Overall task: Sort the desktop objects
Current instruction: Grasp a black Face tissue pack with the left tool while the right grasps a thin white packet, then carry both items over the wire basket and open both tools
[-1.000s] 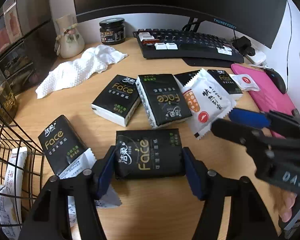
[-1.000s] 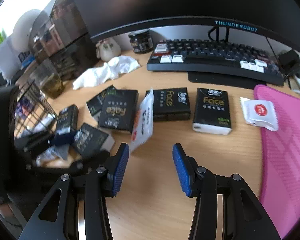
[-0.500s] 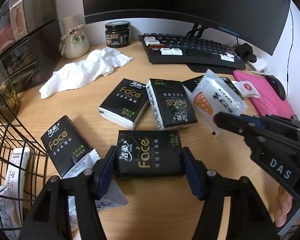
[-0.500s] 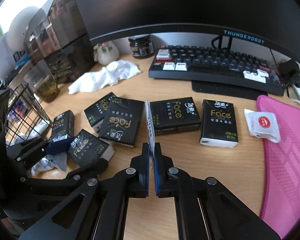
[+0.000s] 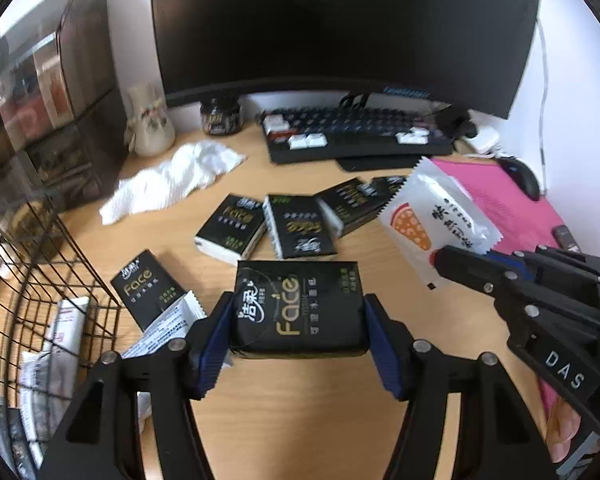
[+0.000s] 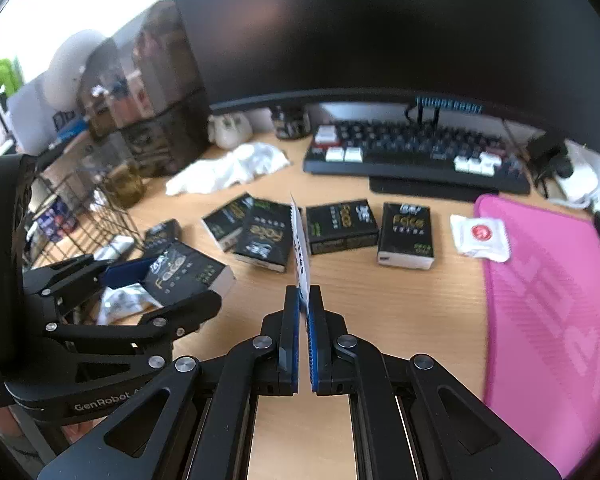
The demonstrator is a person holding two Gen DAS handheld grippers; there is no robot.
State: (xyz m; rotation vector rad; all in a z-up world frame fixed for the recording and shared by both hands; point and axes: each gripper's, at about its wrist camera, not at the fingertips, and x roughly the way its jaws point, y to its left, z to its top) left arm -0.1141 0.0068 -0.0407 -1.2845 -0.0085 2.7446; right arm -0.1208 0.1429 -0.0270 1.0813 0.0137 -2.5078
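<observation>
The left gripper (image 5: 298,322) clamps a black tissue pack (image 5: 298,306) by its ends, lifted off the desk (image 5: 300,420). The right gripper (image 6: 305,300) pinches a white sachet (image 6: 301,248) (edge-on, upright) between closed pads.

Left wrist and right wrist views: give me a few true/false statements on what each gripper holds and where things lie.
1. The left gripper holds a black tissue pack between its jaws. True.
2. The right gripper stands open and empty. False: its jaws are shut on the edge of a white sachet.
3. A wire basket stands at the left of the desk. True.
4. The white cloth lies on the pink mat. False: it lies on bare wood near the vase.
5. A small white packet lies beside the pink mat. True.
</observation>
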